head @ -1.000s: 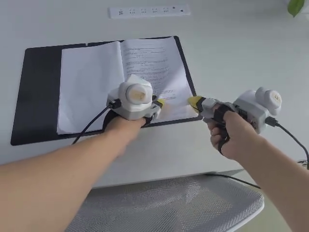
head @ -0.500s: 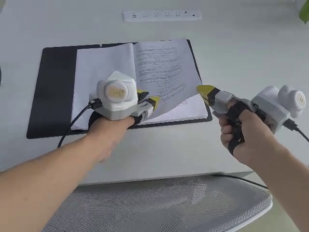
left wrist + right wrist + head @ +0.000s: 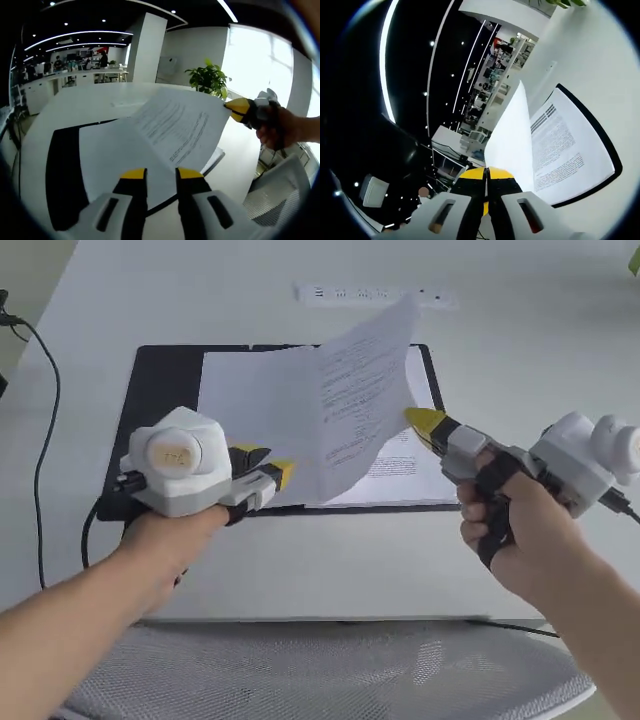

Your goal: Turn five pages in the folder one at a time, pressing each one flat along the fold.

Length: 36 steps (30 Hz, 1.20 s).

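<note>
Page (image 3: 365, 390) tilted above folder (image 3: 165, 390), its edge clamped in right hand-held gripper (image 3: 417, 421); left hand-held gripper (image 3: 268, 465) open at folder's front

My left gripper (image 3: 270, 472) is a white, faceted housing with a round pale-yellow disc (image 3: 175, 453) on its back, which carries small dark marks too fine to read. A black cable (image 3: 84, 540) leaves its side, and its grey-white fingers (image 3: 134, 176) are capped in yellow, each with a dark oblong slot near the base. My right gripper (image 3: 425, 423) is also white but longer, ending in a rounded knob (image 3: 618, 448), with a black strap (image 3: 492, 480) wrapped across my right hand (image 3: 515, 525), a thin black lead at its rear, and yellow tips on its pale fingers (image 3: 472, 179).
</note>
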Each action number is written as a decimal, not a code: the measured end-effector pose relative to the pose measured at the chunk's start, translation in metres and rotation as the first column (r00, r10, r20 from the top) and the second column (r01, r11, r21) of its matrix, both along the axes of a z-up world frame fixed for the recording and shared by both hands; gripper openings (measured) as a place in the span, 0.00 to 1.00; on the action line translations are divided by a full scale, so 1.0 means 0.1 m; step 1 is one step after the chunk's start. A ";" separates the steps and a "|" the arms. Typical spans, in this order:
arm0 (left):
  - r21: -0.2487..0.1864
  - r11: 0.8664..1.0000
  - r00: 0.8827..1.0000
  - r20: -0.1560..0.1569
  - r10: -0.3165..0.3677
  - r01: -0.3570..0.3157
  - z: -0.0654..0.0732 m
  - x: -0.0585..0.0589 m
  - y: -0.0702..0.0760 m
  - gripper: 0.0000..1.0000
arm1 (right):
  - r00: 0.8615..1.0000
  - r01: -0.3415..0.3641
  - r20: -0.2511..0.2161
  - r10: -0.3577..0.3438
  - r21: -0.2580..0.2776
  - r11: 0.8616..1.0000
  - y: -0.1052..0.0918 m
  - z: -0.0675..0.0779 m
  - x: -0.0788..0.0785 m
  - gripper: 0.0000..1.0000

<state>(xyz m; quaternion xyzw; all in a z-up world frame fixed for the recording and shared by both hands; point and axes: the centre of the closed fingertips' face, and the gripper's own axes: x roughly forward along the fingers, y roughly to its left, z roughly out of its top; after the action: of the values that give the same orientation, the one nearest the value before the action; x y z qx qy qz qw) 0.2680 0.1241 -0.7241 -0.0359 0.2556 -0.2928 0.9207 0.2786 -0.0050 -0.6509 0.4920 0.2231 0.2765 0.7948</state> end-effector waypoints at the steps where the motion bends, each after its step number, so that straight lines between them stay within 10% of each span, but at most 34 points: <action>1: -0.006 1.000 1.000 0.001 0.015 -0.015 0.02 -0.02 0.07 0.21 | 1.000 -0.017 0.005 0.017 -0.004 1.000 0.08 0.02 0.00 0.00; 16: -0.009 0.996 0.996 0.000 0.094 -0.094 0.15 -0.30 0.73 0.22 | 0.976 -0.219 0.003 0.219 -0.025 0.975 1.00 -0.08 -0.06 0.00; 36: 0.020 0.987 0.986 -0.030 0.161 -0.161 0.04 -0.47 1.24 0.21 | 0.914 -0.397 -0.135 0.382 -0.115 0.910 1.92 -0.79 -0.07 0.00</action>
<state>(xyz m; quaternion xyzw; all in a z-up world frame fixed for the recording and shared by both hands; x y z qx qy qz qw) 0.2212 0.2479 -0.7205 -0.0530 0.2689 -0.2146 0.9375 0.2721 0.1869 -0.7300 0.3949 0.3790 0.3858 0.7427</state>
